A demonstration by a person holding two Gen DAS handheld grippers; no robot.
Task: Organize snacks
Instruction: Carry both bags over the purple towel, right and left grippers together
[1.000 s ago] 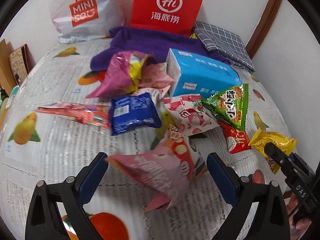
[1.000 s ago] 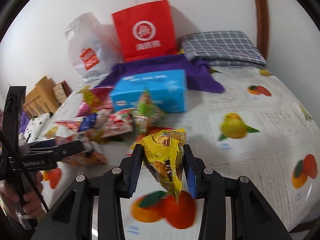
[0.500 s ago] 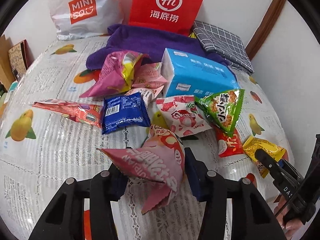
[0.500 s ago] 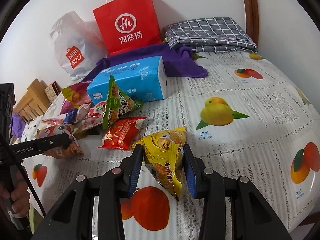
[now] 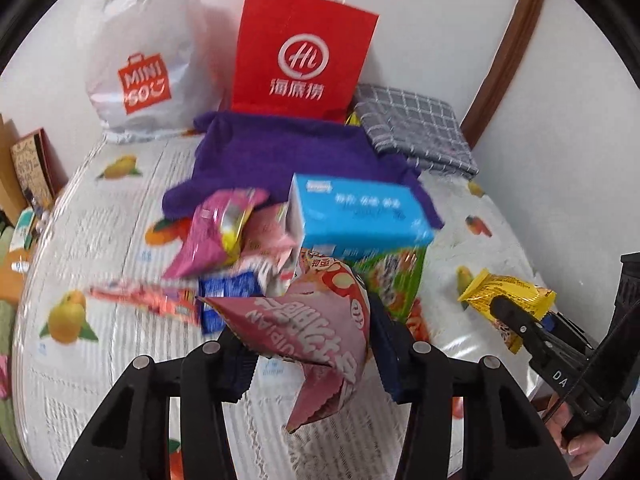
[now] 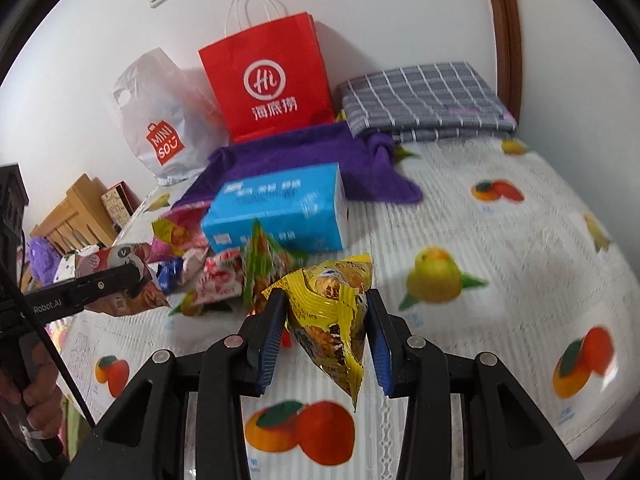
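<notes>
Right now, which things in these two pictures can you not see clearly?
- Left wrist view: green snack bag, blurred and half hidden behind the held pink snack bag.
- Red snack packet, mostly hidden by the left gripper.
- Right wrist view: print on yellow snack bag, too crumpled to read.

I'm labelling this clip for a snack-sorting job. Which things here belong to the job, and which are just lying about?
Job:
pink snack bag in left tongs
yellow snack bag in right tongs
green snack bag
blue snack packet

Lying about:
tissue box
purple towel
checked cloth
</notes>
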